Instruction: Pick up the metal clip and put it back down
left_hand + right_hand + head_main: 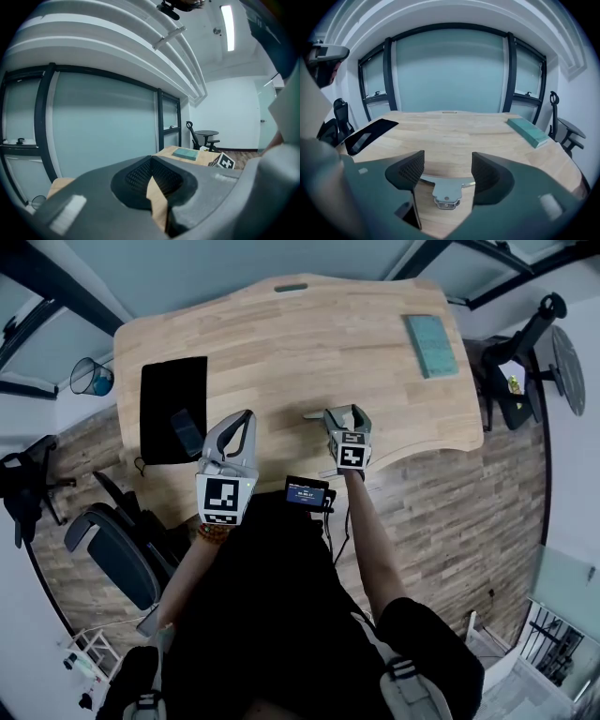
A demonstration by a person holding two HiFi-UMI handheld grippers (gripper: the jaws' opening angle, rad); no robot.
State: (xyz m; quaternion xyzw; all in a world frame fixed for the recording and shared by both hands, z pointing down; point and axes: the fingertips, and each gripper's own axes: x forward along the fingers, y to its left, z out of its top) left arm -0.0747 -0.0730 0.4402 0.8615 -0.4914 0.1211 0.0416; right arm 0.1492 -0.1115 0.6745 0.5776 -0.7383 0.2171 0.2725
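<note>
The metal clip (446, 190) is a flat silvery piece with a thin wire arm, lying on the wooden table (454, 136). My right gripper (444, 171) is open, one jaw on each side of the clip, and neither pad touches it. In the head view the clip (314, 414) pokes out to the left of the right gripper (345, 414) near the table's front edge. My left gripper (246, 420) is raised above the table's front left. In its own view the left gripper (151, 163) is shut, tips together with nothing between them.
A black mat (173, 409) with a dark phone (187, 432) lies at the table's left. A teal book (431, 345) rests at the far right. A small screen device (307, 493) hangs at the front edge. Office chairs (108, 549) stand around the table.
</note>
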